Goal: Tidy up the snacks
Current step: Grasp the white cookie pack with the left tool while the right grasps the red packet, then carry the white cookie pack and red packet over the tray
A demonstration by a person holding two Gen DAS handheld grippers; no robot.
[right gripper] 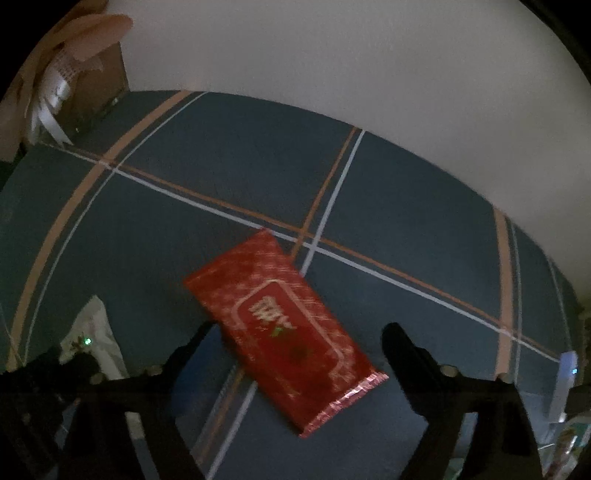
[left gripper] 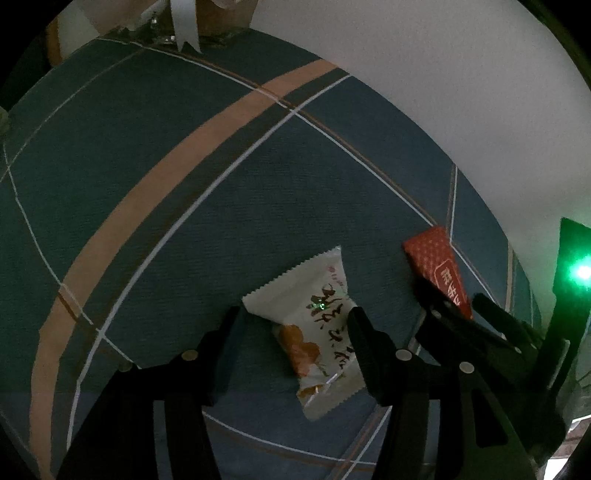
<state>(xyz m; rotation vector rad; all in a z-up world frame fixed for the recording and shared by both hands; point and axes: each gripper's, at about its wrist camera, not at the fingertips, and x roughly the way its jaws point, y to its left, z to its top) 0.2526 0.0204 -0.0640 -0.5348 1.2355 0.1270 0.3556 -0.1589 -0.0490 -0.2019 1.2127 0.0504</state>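
A white snack packet (left gripper: 314,328) with orange print lies flat on the blue plaid tablecloth (left gripper: 184,229). My left gripper (left gripper: 293,317) is open, its fingers on either side of the packet, just above it. A red snack packet (right gripper: 284,332) lies flat on the cloth. My right gripper (right gripper: 295,336) is open and straddles the red packet without closing on it. In the left wrist view the red packet (left gripper: 436,266) and the right gripper (left gripper: 461,321) show at right. In the right wrist view the white packet (right gripper: 96,332) shows at left.
A brown cardboard box (right gripper: 92,85) with white ribbon stands at the table's far left corner; it also shows in the left wrist view (left gripper: 218,18). A white wall (right gripper: 332,74) runs behind the table. A green light (left gripper: 581,273) glows at the right.
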